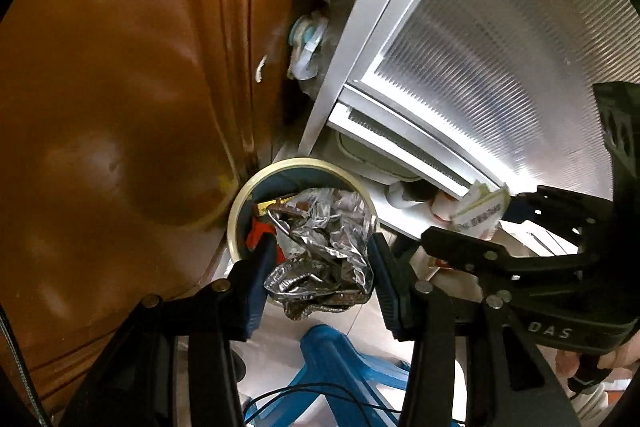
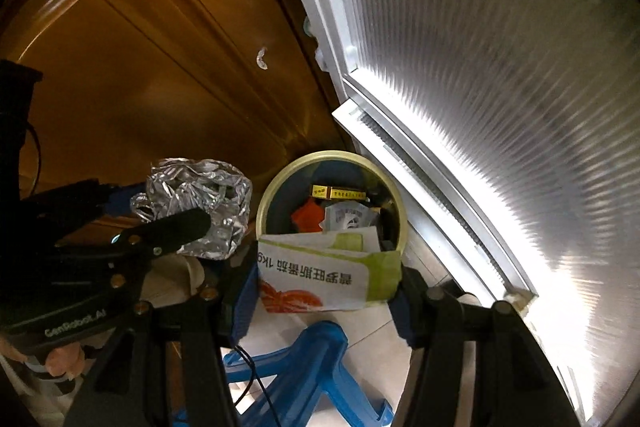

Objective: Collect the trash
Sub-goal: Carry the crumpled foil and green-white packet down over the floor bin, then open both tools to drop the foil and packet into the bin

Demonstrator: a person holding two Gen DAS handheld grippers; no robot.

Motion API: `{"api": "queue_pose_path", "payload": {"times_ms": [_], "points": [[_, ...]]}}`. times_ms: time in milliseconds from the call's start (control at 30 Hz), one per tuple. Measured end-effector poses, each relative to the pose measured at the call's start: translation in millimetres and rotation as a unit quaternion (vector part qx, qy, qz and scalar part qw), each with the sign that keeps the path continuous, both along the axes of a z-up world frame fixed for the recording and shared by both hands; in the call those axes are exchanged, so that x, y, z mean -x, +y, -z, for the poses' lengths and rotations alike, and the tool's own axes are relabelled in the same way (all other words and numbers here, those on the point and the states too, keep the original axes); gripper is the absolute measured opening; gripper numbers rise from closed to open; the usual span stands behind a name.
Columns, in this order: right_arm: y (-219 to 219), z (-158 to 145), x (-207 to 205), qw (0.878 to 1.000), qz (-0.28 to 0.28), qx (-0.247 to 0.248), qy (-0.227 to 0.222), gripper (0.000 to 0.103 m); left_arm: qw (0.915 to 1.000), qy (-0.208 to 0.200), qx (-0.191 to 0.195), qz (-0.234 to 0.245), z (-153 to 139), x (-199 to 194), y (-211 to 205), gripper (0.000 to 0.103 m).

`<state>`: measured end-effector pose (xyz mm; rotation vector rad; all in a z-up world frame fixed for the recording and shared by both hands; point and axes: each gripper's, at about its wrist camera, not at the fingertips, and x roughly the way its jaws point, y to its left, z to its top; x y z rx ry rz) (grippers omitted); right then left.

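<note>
We hold both hand-held grippers pointed steeply down over a round bin [image 2: 394,195] with a pale rim, which stands on the floor in the corner where a brown wooden door [image 1: 120,67] meets a white-framed ribbed glass panel [image 2: 500,67].

Our left hand-held gripper [image 1: 318,281] is clamped on a crumpled ball of silver foil [image 1: 324,247]; both blue pads press its sides. In the left wrist view the foil hangs over the near part of the bin's opening; in the right wrist view it sits to the left of the bin.

Our right hand-held gripper [image 2: 324,287] holds a folded white and green paper package [image 2: 320,275] printed with a red tomato picture, its jaws fairly wide around it, and the package covers the near edge of the bin's rim.

Inside the bin lie a yellow carton [image 2: 338,193], a red-orange scrap [image 2: 306,217] and a grey sachet [image 2: 348,217]. A blue plastic stool [image 2: 304,367] stands on the floor below the grippers.
</note>
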<state>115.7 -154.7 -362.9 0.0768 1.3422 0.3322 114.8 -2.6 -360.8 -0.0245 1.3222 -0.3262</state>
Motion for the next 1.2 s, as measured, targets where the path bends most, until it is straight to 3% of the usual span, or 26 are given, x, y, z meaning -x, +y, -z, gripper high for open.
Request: {"api": "queue_pose_path", "payload": {"times_ms": [100, 300, 500, 700, 967, 1200], "points": [[-1, 4, -5, 1.000, 0.002, -0.003, 0.001, 0.057, 1.0000, 0.000, 0.006, 0.003, 2, -2, -1, 0.046], [-3, 11, -11, 1.000, -0.004, -0.009, 0.015, 0.058, 0.9994, 0.012, 0.029, -0.012, 4, -5, 7, 0.077], [0, 12, -11, 1.000, -0.009, -0.018, 0.016, 0.062, 0.9991, 0.009, 0.031, -0.026, 8, -7, 12, 0.082], [-2, 12, -11, 1.000, -0.002, -0.022, 0.017, 0.072, 0.9989, 0.005, 0.033, -0.032, 7, -7, 15, 0.084], [-2, 9, -5, 1.000, -0.003, -0.018, 0.019, 0.072, 0.9991, -0.003, 0.033, -0.027, 5, -5, 12, 0.087], [-9, -9, 5, 1.000, 0.007, -0.011, 0.013, 0.072, 0.9992, -0.016, 0.033, -0.017, -15, 7, 9, 0.088]]}}
